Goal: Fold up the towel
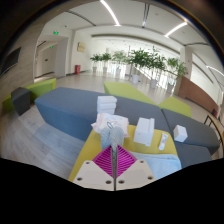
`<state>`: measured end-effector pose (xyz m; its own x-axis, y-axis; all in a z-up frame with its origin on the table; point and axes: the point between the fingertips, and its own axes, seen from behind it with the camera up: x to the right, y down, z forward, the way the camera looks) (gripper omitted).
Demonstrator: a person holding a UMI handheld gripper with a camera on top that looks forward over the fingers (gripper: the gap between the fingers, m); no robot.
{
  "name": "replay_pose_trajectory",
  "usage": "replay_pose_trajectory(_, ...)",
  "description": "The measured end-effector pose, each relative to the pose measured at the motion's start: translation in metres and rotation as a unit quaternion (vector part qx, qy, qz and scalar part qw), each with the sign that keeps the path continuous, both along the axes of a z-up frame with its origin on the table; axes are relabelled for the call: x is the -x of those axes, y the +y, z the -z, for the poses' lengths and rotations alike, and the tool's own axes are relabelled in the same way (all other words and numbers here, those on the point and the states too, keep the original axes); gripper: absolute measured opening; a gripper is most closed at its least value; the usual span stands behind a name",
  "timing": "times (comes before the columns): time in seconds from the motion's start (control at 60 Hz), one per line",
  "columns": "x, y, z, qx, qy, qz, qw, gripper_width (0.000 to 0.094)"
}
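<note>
Gripper (116,160) narrow, pink pads nearly meeting, nothing visibly held. White towel (110,126) just ahead on yellow mat (160,156): probably soft, light; best pinched at a corner.

Soft white cloth towel (110,127), glossy floor (100,75)

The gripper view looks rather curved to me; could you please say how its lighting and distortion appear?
Gripper view: strong fisheye bending, the long ceiling light strips curving; bright daylight washes out the far windows; the white folded towel beyond the gripper on the yellow table shows little detail.
</note>
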<state>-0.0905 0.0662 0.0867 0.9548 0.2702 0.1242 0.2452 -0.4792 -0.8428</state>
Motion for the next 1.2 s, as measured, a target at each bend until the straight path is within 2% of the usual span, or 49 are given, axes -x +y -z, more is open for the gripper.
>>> replay_pose_trajectory(0.1,-0.08,0.004,-0.017,-0.018,-0.015,0.041,0.999,0.0007)
replay_pose_trajectory(0.267,-0.196,0.008,0.01,0.005,-0.045,0.12,0.992,0.0011)
replay_pose_trajectory(0.333,-0.225,0.005,0.031,0.02,-0.062,0.136,0.989,0.0028)
replay_pose_trajectory(0.45,-0.246,-0.002,0.063,0.048,-0.048,0.145,0.987,0.0064)
replay_pose_trajectory(0.5,-0.253,-0.004,0.058,0.041,-0.049,0.151,0.986,0.0201)
replay_pose_trajectory(0.517,-0.258,-0.005,0.055,0.038,-0.052,0.157,0.986,0.0296)
replay_pose_trajectory(0.55,-0.266,-0.009,0.049,0.035,-0.06,0.166,0.984,0.043)
replay_pose_trajectory(0.567,-0.268,-0.011,0.046,0.035,-0.063,0.168,0.983,0.0599)
replay_pose_trajectory(0.583,-0.27,-0.011,0.042,0.035,-0.066,0.172,0.982,0.068)
replay_pose_trajectory(0.633,-0.274,-0.018,0.029,0.031,-0.064,0.168,0.983,0.08)
replay_pose_trajectory(0.667,-0.272,-0.025,0.02,0.033,-0.055,0.163,0.985,0.0844)
replay_pose_trajectory(0.85,-0.251,-0.085,-0.038,0.025,-0.014,0.143,0.989,0.0849)
replay_pose_trajectory(0.983,-0.21,-0.144,-0.067,0.025,0.032,0.118,0.992,0.0847)
replay_pose_trajectory(1.2,-0.164,-0.214,-0.083,0.005,0.059,0.104,0.993,0.0844)
